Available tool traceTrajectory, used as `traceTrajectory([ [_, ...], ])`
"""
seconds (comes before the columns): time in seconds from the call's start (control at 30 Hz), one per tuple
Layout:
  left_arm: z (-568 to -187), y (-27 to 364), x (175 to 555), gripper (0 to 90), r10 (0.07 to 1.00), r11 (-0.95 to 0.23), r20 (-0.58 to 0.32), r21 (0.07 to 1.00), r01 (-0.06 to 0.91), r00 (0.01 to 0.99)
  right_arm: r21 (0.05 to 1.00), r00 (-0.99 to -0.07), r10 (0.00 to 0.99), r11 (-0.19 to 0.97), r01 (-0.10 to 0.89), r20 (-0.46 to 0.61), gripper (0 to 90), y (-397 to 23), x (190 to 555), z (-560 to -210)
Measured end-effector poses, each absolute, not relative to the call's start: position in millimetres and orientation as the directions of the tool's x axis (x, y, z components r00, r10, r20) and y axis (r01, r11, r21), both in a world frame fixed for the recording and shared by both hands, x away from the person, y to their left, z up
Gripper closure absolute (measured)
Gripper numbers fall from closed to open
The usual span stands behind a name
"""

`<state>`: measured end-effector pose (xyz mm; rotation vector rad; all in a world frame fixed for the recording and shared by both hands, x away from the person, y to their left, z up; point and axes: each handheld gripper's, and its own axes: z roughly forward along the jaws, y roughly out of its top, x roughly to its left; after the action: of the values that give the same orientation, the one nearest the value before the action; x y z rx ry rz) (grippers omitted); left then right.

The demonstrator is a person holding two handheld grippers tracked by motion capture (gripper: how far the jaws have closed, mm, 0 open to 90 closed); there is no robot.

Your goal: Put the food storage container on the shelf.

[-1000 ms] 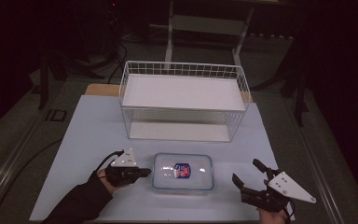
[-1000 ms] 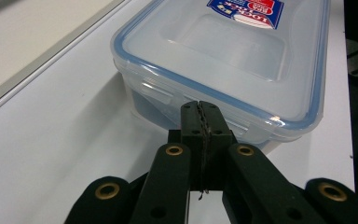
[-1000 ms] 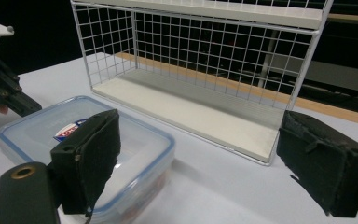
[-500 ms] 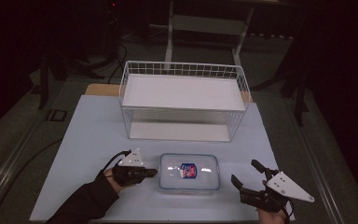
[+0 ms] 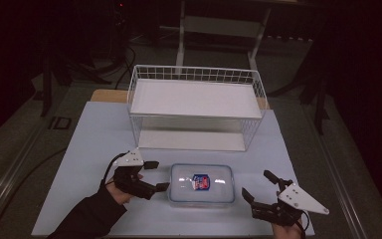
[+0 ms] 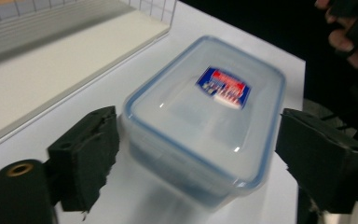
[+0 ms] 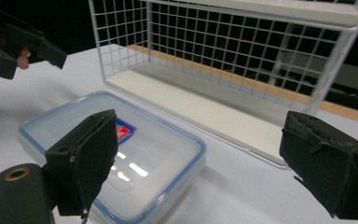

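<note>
Container (image 5: 201, 183) on table (image 5: 94, 134), before wire rack (image 5: 195, 107).

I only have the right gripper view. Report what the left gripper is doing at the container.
Observer: The left gripper sits at the left end of the container. Its jaws have just been opening, and nothing is pressed between them.
Operator: Give me my own gripper's place.
Observer: In the high view the right gripper lies off the container's right end, jaws open and apart from it.
Operator: Check the lid.
Observer: The left gripper view shows the lid on the container, with its red and blue label in full.
</note>
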<state>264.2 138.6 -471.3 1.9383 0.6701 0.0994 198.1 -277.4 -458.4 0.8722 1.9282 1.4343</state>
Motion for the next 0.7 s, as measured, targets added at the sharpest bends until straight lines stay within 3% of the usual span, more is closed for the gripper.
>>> traceTrajectory([
  [0.1,-464,132,261,1.6,0.482,-0.298,-0.25,0.855,0.425,0.84,0.965,-0.612,0.787,0.214,0.154,-0.076,11.2,-274,201,-456],
  [0.33,-456,125,265,1.6,0.528,-0.272,-0.28,0.839,0.471,0.802,0.961,-0.621,0.776,0.244,0.131,-0.113,10.8,-263,213,-445],
  [0.57,-471,125,280,1.7,0.577,-0.204,-0.411,0.764,0.612,0.706,0.96,-0.593,0.79,0.262,0.097,-0.155,11.1,-259,222,-438],
  [0.7,-483,123,288,1.7,0.577,-0.197,-0.484,0.699,0.687,0.658,0.95,-0.628,0.774,0.248,0.189,-0.077,14.2,-260,228,-440],
])
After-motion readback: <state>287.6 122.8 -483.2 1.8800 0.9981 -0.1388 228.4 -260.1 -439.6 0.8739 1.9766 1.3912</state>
